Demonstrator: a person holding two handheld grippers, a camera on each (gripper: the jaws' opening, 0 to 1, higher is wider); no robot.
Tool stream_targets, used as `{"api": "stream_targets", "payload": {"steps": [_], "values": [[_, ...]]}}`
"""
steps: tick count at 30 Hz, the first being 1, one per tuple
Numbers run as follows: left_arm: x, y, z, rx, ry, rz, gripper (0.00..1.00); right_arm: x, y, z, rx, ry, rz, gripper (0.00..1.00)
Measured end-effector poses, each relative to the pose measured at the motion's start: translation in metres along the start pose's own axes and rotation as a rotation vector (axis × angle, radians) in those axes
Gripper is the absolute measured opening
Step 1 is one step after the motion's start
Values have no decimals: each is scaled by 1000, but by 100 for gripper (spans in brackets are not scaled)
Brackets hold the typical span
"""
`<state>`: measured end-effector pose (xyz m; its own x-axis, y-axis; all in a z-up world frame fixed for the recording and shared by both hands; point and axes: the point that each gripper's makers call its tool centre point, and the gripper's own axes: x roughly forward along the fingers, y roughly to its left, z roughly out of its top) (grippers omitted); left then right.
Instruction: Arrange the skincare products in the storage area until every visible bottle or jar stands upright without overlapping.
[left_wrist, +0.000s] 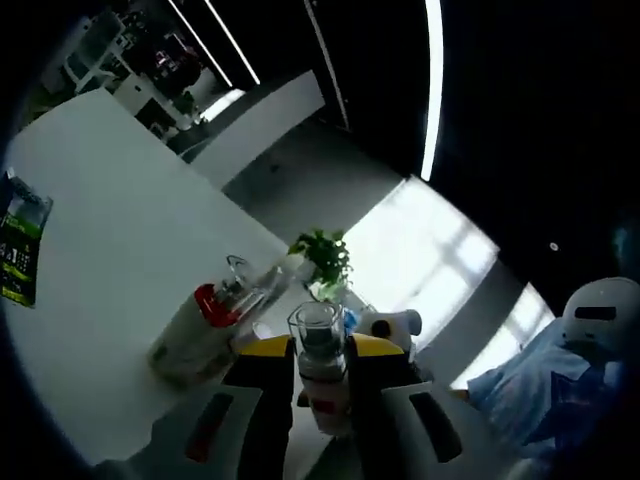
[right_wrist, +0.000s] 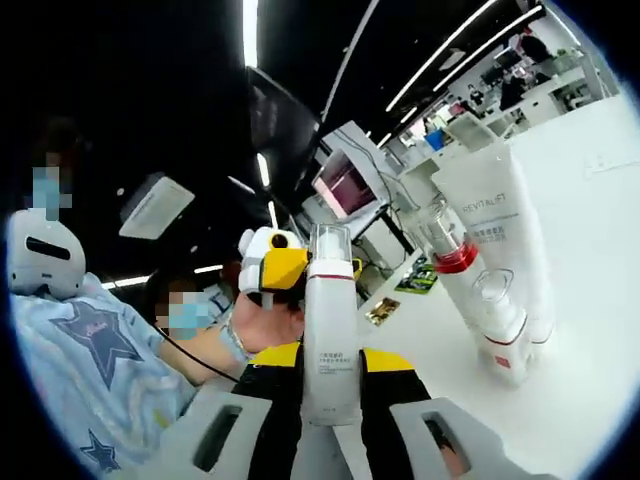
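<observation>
**Ana:** Bottles in both grippers, by the look of it. The right gripper (right_wrist: 330, 385) has its jaws closed on a tall white bottle (right_wrist: 331, 340) with a clear cap, held roughly upright between the yellow-tipped fingers (right_wrist: 278, 356), its lower body sunk between them and its cap well above the tips.

**Ben:** And the left gripper (left_wrist: 322, 385)?

**Ana:** Clamped on a small bottle (left_wrist: 322, 375) with a clear cap and a red band low down. The cap stands just clear of the fingertips; the base sits deep between the jaws.

**Ben:** So how should the placing go?

**Ana:** My judgement: lower each bottle straight down onto a bare patch of the white table (right_wrist: 600, 330), base flat, and release only once it rests square. In the right gripper view, a white tube (right_wrist: 500, 230) marked Revitalift, a red-collared pump bottle (right_wrist: 455, 265) and a small clear-capped jar-like bottle (right_wrist: 500, 320) stand close together ahead and to the right of the fingers. Set down well apart from them so nothing gets knocked.

**Ben:** Anything already down?

**Ana:** In the left gripper view, a red-collared bottle (left_wrist: 200, 325) appears tilted just left of the fingers, though the camera's roll makes that hard to tell. A white bottle (left_wrist: 390, 322) lies just beyond the right fingertip.
</observation>
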<state>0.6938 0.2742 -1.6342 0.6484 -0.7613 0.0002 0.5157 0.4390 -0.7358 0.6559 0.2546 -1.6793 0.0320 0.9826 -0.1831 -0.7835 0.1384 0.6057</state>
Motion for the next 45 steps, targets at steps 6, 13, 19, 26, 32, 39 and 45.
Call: {"api": "stream_targets", "payload": {"steps": [6, 13, 19, 26, 32, 39, 45], "values": [[-3, 21, -2, 82, 12, 151, 14, 3, -27, 0, -284, 31, -282, 18], [0, 27, -9, 115, 44, 208, 14, 12, -38, 1, -533, 99, -553, 15], [7, 21, -25, 176, 135, 182, 15, 13, -49, -3, -708, 209, -688, 15], [12, 7, -26, 218, 128, 73, 17, 9, -35, -5, -439, 100, -429, 14], [13, 0, -33, 223, 163, 19, 18, 9, -19, -15, -350, 119, -195, 14], [16, 9, -42, 463, 224, 109, 18, 12, -37, -23, -484, 166, -287, 15], [21, 23, -56, 629, 297, 192, 18, 15, -60, -34, -591, 246, -418, 16]]}}
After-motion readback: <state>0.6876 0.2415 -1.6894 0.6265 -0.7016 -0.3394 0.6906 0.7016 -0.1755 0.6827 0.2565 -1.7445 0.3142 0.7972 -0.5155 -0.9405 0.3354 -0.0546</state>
